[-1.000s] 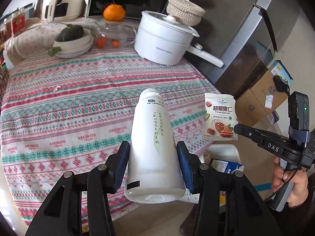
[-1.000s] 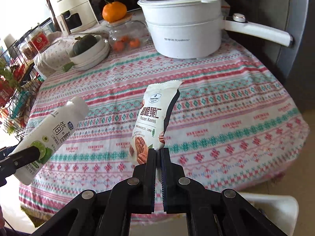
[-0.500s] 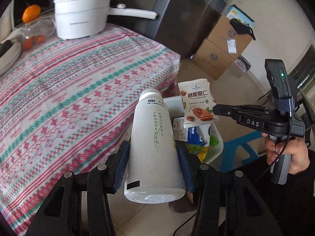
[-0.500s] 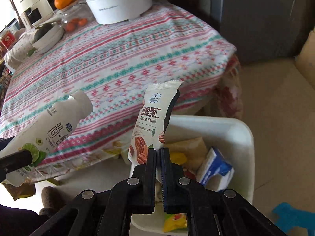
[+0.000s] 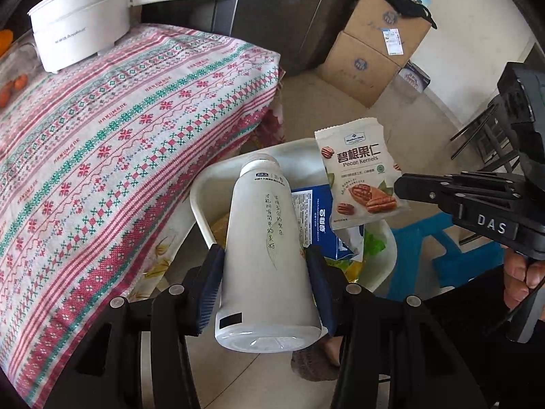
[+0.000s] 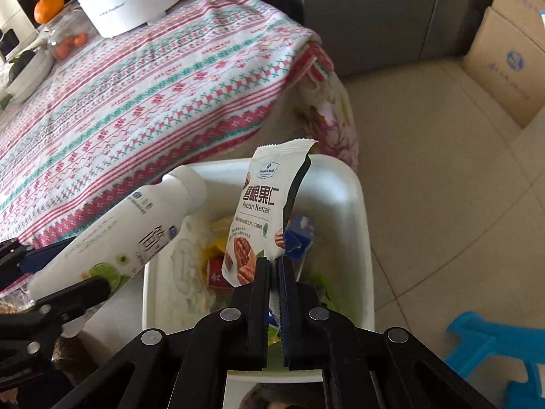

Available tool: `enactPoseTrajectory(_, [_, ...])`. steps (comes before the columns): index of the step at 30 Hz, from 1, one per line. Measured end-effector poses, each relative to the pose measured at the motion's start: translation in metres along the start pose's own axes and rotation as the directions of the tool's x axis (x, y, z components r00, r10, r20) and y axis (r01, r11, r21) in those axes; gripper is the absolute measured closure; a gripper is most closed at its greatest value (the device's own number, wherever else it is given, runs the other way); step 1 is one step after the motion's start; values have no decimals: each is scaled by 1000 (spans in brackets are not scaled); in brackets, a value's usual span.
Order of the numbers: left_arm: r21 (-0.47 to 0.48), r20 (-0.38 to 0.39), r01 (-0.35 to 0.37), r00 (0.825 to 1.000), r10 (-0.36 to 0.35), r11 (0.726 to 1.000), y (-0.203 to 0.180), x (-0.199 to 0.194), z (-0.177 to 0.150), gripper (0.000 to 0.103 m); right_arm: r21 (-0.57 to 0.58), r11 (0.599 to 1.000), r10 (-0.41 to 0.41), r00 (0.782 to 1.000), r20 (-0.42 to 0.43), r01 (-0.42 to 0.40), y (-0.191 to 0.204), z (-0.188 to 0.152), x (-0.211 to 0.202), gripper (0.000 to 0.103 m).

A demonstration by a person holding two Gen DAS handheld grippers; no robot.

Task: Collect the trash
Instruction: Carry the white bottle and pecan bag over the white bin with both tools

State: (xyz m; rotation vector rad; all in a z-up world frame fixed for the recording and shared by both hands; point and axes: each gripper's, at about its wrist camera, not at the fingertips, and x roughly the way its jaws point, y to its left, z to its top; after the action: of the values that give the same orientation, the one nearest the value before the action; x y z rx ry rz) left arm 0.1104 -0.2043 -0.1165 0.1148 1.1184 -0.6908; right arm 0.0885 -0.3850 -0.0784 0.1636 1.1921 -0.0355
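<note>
My left gripper is shut on a white drink bottle and holds it over the white trash bin on the floor. The bottle also shows in the right wrist view, at the bin's left rim. My right gripper is shut on a pecan kernels snack packet and holds it upright above the bin. The packet and the right gripper show in the left wrist view, above the bin's right side. The bin holds a blue carton and several wrappers.
The table with the patterned cloth lies to the left of the bin, with a white pot on it. Cardboard boxes stand by the wall. A blue stool stands right of the bin. A dark fridge is behind.
Both grippers have swung from over the table to above the trash bin on the floor, still holding the bottle and the packet.
</note>
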Motion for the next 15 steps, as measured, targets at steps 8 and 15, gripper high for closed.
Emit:
enactPoseTrajectory(8, [62,33,-26,999,24,998,-3,18,6,52,2,1000,-3,1000,-11,3,-9,-2,2,98])
enactPoseTrajectory(15, [71,88,-41,996,35,997,-4,-1,15,49,6,1000,-1,1000,-15,1,-11,-3,2,98])
